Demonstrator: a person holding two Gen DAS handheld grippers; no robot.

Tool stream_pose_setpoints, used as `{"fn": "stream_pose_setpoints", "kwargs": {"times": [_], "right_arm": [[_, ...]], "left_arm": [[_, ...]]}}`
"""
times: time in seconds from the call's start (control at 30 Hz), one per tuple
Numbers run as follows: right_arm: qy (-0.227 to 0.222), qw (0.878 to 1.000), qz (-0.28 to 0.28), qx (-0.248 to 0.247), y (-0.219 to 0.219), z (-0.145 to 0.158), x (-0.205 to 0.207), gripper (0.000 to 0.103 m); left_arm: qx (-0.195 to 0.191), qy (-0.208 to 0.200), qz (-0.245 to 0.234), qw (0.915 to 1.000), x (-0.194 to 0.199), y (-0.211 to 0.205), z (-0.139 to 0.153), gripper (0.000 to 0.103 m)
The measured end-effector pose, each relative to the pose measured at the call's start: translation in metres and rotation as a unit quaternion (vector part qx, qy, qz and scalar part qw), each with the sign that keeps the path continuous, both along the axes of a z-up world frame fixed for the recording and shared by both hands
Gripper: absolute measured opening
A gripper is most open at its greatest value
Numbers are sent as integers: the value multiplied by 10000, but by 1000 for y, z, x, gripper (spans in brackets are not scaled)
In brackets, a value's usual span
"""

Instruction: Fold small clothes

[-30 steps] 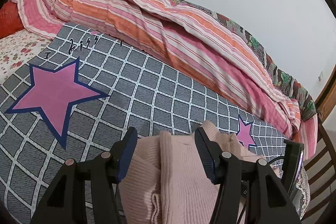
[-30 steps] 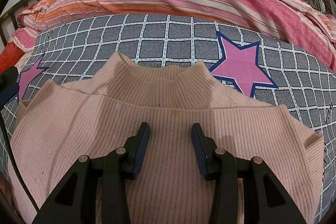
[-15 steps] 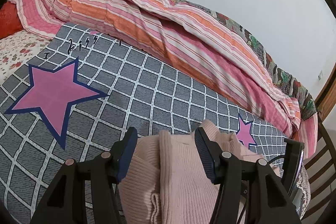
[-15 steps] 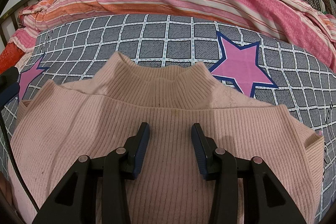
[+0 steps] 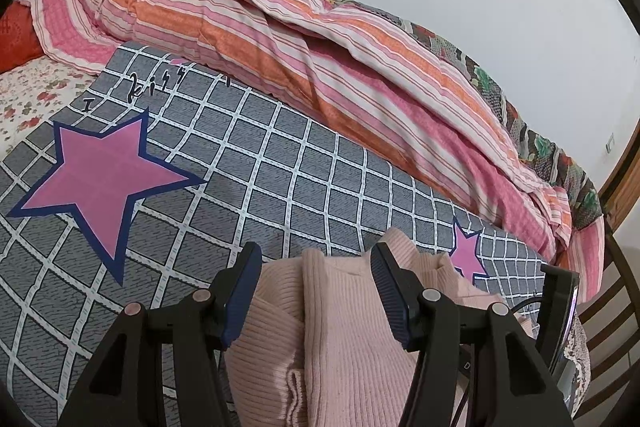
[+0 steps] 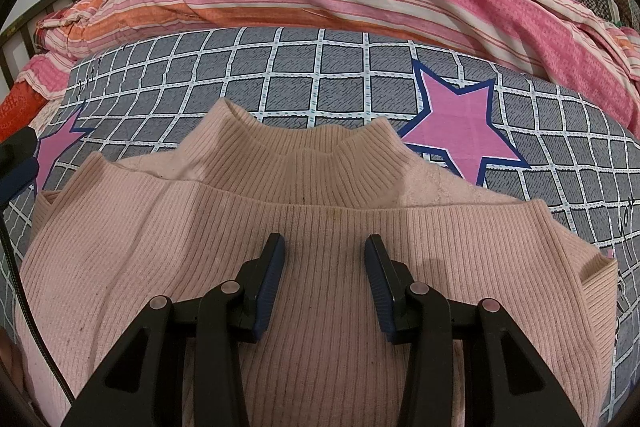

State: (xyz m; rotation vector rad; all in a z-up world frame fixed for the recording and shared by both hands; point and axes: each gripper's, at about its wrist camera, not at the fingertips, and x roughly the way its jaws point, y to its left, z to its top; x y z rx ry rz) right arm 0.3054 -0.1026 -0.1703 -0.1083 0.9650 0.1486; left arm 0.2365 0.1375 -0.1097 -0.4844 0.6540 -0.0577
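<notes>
A pale pink ribbed sweater [image 6: 160,247] lies flat on the bed, its high collar [image 6: 320,163] pointing to the far side and its sides folded in. In the right wrist view my right gripper [image 6: 323,241] hovers over the middle of the sweater, jaws apart, nothing pinched. My left gripper [image 5: 316,255] stands at the sweater's [image 5: 340,327] left folded edge; its blue pads [image 5: 244,291] flank the knit without pressing it. The left gripper's finger [image 6: 16,155] shows at the left edge of the right wrist view.
The sweater rests on a grey checked sheet [image 5: 240,167] with pink stars [image 5: 100,179]. A bunched pink and orange striped quilt [image 5: 320,67] fills the far side. A floral sheet [image 5: 24,95] and red pillow [image 5: 16,39] lie left; wooden bars [image 5: 612,307] stand right.
</notes>
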Motion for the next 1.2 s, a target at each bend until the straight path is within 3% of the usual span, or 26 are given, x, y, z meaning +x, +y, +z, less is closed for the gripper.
{"fn": "stream_pose_setpoints", "kwargs": {"times": [0.77, 0.97, 1.2], "right_arm": [[-2, 10000, -3, 9, 0, 0, 0, 41], [197, 9996, -72, 208, -4, 3, 10, 41], [234, 9997, -74, -14, 3, 6, 17, 41]], "left_arm": [[-3, 14, -12, 10000, 1, -1, -2, 54], [-74, 22, 8, 10000, 2, -1, -4, 54], [-104, 25, -12, 9999, 1, 2, -4, 54]]}}
